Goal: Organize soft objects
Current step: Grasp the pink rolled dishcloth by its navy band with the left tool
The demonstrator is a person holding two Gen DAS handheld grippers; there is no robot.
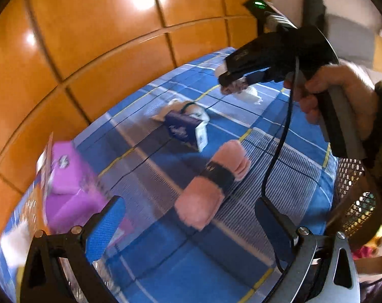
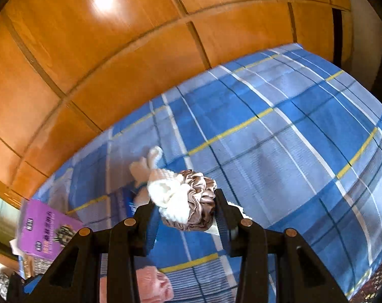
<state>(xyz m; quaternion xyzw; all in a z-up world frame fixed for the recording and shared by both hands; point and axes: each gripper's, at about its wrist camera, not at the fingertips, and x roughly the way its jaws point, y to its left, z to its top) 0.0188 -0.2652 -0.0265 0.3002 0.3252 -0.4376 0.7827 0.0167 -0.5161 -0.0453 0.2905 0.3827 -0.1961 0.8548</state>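
Observation:
My right gripper (image 2: 187, 209) is shut on a bundle of white knit cloth and a brown satin scrunchie (image 2: 191, 197), held above the blue plaid bed cover (image 2: 292, 139). The left wrist view shows the same gripper (image 1: 231, 80) in a person's hand (image 1: 325, 88), over a white tissue (image 1: 253, 95). My left gripper (image 1: 189, 203) is open and holds nothing. A pink rolled towel with a black band (image 1: 211, 181) lies on the cover just ahead of its fingers. The towel's end (image 2: 153, 287) shows low in the right wrist view.
A dark blue tissue pack (image 1: 186, 128) lies mid-cover with a white soft item (image 1: 177, 107) behind it. A purple box (image 1: 69, 184) sits at the left edge. A dark mesh basket (image 1: 355, 197) stands at the right. Orange wooden panels (image 1: 90, 50) rise behind the bed.

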